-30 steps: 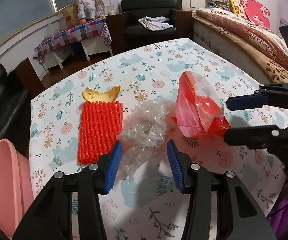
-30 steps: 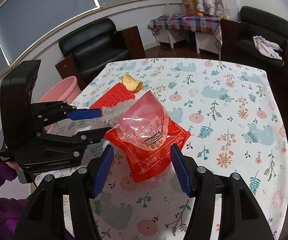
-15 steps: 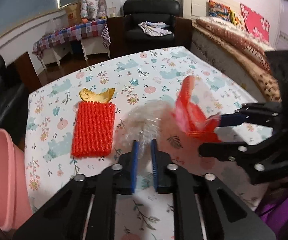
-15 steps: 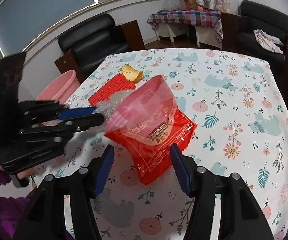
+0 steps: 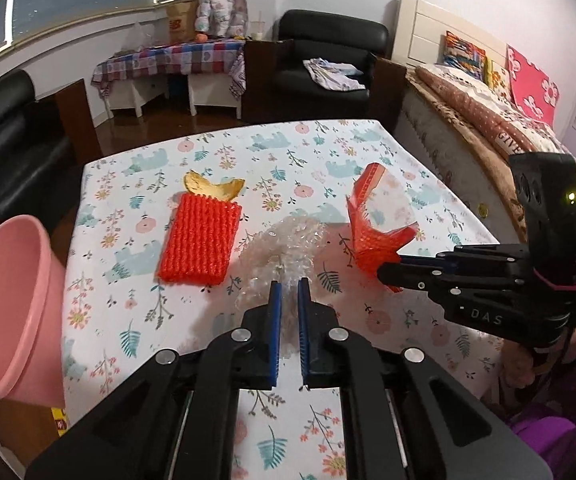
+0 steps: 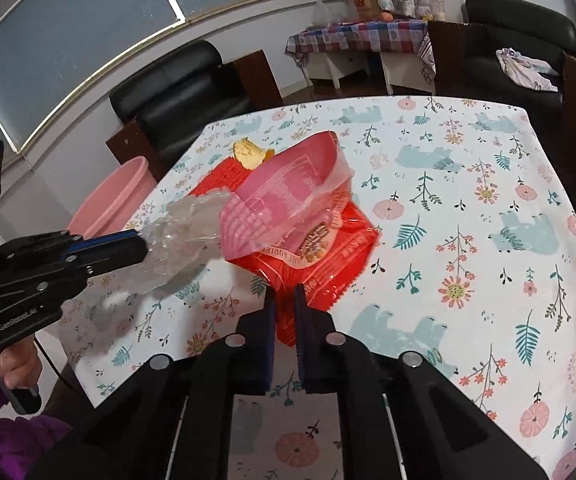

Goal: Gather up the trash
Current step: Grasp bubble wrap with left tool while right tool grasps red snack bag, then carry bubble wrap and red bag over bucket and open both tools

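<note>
**While pinched at both ends: soft, weightless trash**

Left wrist view first. Left tongs [image 5: 288, 286] closed to a narrow slit on the near tail of the bubble wrap [image 5: 284, 244], clear film bunched between the blue pads. Rest of the wrap trailing forward over the bench [image 5: 327, 152], between the red foam net [image 5: 200, 240] and the red snack bag [image 5: 371, 236]. Right tongs [image 5: 387, 270] clamped on that bag's near corner, with the bag standing up and its mouth gaping. Fruit peel [image 5: 212, 188] touching the net's far end, both ungripped. Pink bin [image 5: 8, 304] beside the bench's left edge.

Right wrist view next. Right tongs fully shut on the bag's crimped bottom seam. Bag body apparently resting on the bench, clear top flap curling upward. Wrap hanging from the left tongs, seemingly lifted clear of the cloth. Hand [image 6: 16, 364] around the left handle.

Handling, as a judgement:
- Both pieces very light, limp and slippery.
- Nothing fragile, so squeeze hard.
- Take the wrap where it bunches thickest, since a single layer may slide out.
- Take the bag by its stiff crimped seam, not the loose flap.
- Expect swinging and drag on the way to the bin.
</note>
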Demonstrator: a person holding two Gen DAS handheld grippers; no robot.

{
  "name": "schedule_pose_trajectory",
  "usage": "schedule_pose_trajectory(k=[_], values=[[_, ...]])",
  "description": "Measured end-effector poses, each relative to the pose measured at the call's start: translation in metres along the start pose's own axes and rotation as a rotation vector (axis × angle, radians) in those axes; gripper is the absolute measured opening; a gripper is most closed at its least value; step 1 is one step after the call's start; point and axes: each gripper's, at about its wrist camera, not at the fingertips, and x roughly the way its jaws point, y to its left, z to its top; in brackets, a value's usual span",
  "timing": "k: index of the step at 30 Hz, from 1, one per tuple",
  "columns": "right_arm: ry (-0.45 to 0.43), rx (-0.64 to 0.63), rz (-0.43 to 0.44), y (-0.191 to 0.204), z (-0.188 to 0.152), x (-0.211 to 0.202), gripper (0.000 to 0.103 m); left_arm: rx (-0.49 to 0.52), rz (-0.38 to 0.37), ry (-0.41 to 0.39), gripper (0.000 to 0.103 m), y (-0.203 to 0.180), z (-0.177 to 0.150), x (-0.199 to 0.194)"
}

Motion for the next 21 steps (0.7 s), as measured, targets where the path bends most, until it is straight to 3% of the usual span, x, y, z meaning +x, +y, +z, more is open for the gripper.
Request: schedule_pose_trajectory(k=[11,21], values=[[-0.091,0.061,0.074,-0.008,0.0,-0.019,0.005,-0.095,0.07,-0.101,0.007,0.014,0.007,-0.046],[-0.111,0.055,0.069,0.004,0.007,-0.028,0.004,-0.162,0.155,-0.223,0.007,0.054,0.013,-0.097]])
